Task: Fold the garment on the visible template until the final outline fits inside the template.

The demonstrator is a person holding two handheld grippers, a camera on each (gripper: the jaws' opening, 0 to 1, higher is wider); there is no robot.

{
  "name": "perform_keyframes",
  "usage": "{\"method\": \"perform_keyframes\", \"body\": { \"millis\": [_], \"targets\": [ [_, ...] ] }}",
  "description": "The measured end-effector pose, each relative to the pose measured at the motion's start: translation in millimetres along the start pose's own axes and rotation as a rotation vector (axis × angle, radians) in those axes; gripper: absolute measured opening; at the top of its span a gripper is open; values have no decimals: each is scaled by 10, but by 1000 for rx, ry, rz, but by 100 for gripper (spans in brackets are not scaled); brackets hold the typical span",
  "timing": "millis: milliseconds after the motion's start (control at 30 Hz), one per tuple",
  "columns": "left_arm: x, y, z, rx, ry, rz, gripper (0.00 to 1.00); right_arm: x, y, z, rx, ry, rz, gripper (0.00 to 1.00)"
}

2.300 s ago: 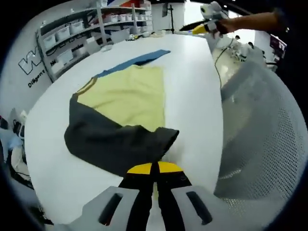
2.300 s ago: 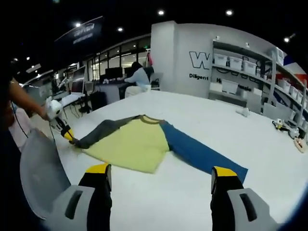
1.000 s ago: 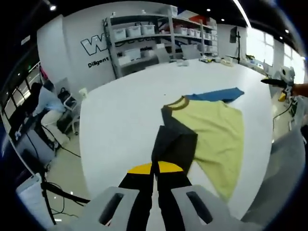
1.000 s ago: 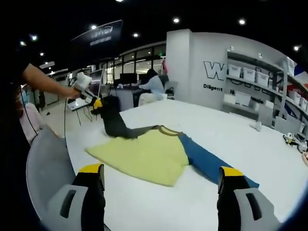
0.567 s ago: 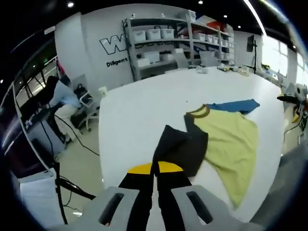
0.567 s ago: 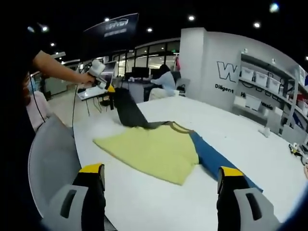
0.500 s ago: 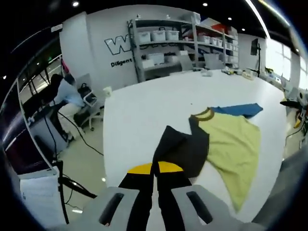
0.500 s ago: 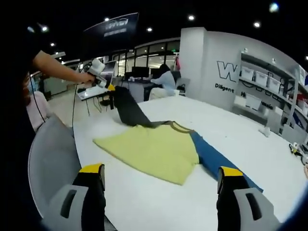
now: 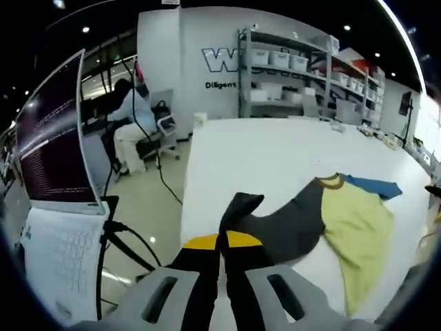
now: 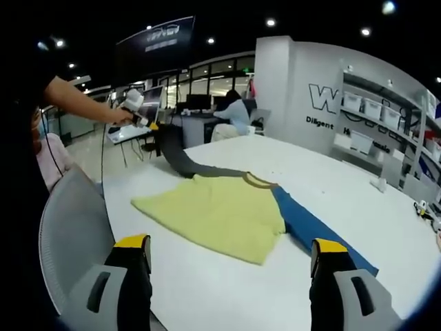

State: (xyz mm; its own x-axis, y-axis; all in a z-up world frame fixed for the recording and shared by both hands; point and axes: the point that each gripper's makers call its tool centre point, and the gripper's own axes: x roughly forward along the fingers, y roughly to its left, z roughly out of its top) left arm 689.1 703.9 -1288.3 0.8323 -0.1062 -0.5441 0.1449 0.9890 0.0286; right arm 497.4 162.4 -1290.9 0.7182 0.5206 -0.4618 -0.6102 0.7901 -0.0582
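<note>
A long-sleeved shirt lies on the white table (image 10: 331,186): yellow body (image 10: 213,214), blue sleeve (image 10: 310,227) spread flat to the right, dark grey sleeve (image 10: 186,162) stretched out and lifted off the table's left edge. My left gripper (image 9: 222,238) is shut on the cuff of the grey sleeve (image 9: 275,227); beyond it lie the yellow body (image 9: 358,221) and the blue sleeve (image 9: 375,186). In the right gripper view the left gripper (image 10: 148,125) hangs in a person's hand. My right gripper (image 10: 233,252) stands open above the table's near edge, short of the shirt, holding nothing.
A grey mesh chair (image 10: 69,234) stands at the table's near left. A laptop (image 9: 48,227) and cables sit on the floor side below the left gripper. A person (image 9: 131,117) sits at a desk behind. Shelves (image 9: 289,62) with bins line the far wall.
My left gripper has drawn the grey sleeve outward past the table edge, so it now runs nearly straight from the shoulder. The right gripper has held still, open.
</note>
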Motion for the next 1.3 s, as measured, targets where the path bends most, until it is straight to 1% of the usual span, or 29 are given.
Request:
{"method": "perform_keyframes", "body": {
  "millis": [67, 167, 200, 267, 333, 433, 533, 567, 633, 667, 700, 733, 867, 1000, 1167, 1200, 1267, 1300],
  "targets": [
    [34, 25, -22, 3, -5, 8, 0, -8, -11, 0, 0, 6, -3, 95],
    [91, 17, -117, -49, 9, 1, 0, -19, -26, 11, 7, 9, -8, 95],
    [114, 22, -153, -54, 14, -2, 0, -21, -41, 9, 10, 10, -12, 94],
    [152, 52, -233, -42, 20, 10, 0, -25, -45, 6, 18, 13, -15, 94],
    [178, 71, -278, -26, 17, 15, 0, -29, -37, 2, 20, 18, -16, 94],
    [212, 108, -334, -35, 28, 22, 0, -32, -41, -19, 22, 28, -19, 94],
    [237, 176, -396, -34, 41, 45, 0, -26, -43, -41, 31, 35, -20, 94],
    [277, 242, -429, -36, 52, 55, 0, -23, -43, -46, 32, 36, -21, 94],
    [304, 286, -461, -24, 55, 60, 1, -8, -38, -56, 42, 37, -19, 94],
    [307, 303, -455, 5, 51, 64, 1, -2, -39, -61, 43, 39, -21, 94],
    [293, 334, -424, 63, 38, 79, 1, 9, -37, -67, 46, 40, -21, 94],
    [288, 349, -414, 85, 35, 84, 1, 17, -32, -67, 48, 40, -18, 94],
    [237, 382, -375, 79, 25, 84, 6, 87, -17, -44, 47, 36, -4, 94],
    [216, 428, -376, 86, 26, 85, 6, 166, -3, 0, 47, 24, 6, 94],
    [157, 408, -373, 87, 32, 80, 6, 213, 38, -7, 47, 20, 24, 93],
    [144, 376, -361, 84, 30, 76, 6, 217, 44, -9, 47, 19, 27, 93],
    [140, 292, -342, 106, 23, 52, 6, 227, 50, -24, 50, 20, 31, 93],
    [88, 185, -357, 122, 22, 44, 6, 230, 53, -38, 48, 22, 34, 93]
  ]
}}
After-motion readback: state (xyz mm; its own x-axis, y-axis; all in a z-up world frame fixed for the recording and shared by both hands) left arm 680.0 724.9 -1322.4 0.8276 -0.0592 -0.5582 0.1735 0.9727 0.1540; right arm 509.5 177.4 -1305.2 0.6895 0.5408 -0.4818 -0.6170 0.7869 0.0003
